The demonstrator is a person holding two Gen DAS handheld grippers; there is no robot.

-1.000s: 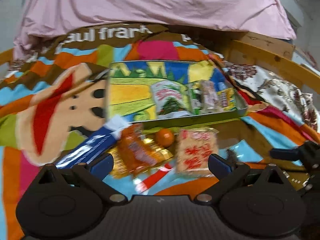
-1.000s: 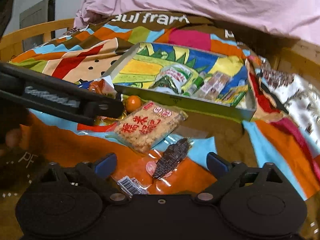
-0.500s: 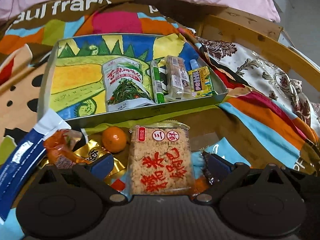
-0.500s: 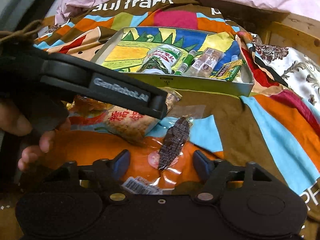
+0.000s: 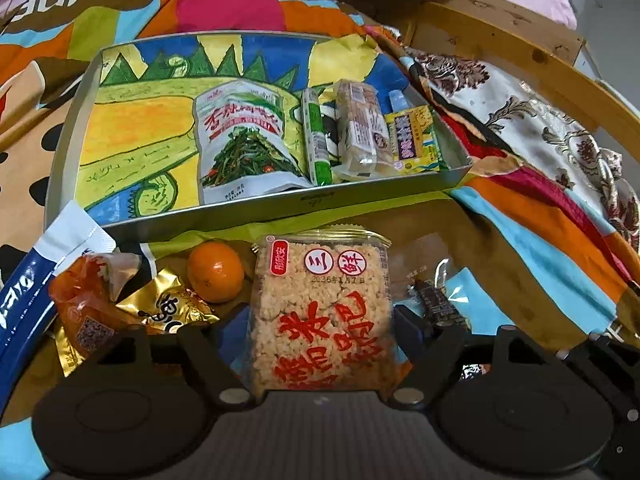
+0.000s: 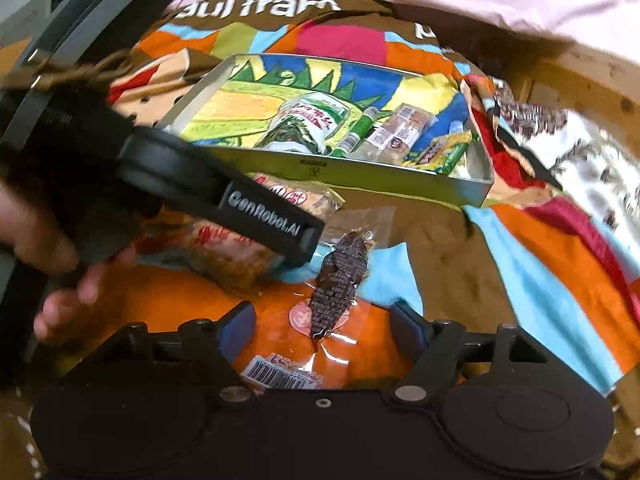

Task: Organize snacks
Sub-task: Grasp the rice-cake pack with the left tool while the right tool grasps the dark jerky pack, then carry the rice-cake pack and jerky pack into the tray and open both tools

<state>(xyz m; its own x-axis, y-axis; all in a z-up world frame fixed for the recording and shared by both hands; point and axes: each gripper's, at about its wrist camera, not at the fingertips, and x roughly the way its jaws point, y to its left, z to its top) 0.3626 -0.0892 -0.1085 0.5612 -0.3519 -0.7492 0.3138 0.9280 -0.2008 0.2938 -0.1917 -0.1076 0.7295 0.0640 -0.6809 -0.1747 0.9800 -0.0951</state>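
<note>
Presently four or five snacks lie in the tray (image 5: 256, 210) on the bed; a rice cracker pack (image 5: 322, 316), an orange (image 5: 215, 271), several wrapped sweets (image 5: 132, 312) and a dried-meat packet (image 6: 338, 284) remain outside it. The left tool (image 5: 322, 332), jaws just closing, brackets the cracker pack, contact uncertain. The right tool (image 6: 324, 330), jaws just widening, stands open around the meat packet.

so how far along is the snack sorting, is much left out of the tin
Done: four packs lie in the tin, among them the green vegetable pouch.

In hand: the left gripper has been closing around the rice cracker pack; the right gripper straddles the dark jerky pack, not gripping.

Left: the orange, gold packet and blue sachet.
</note>
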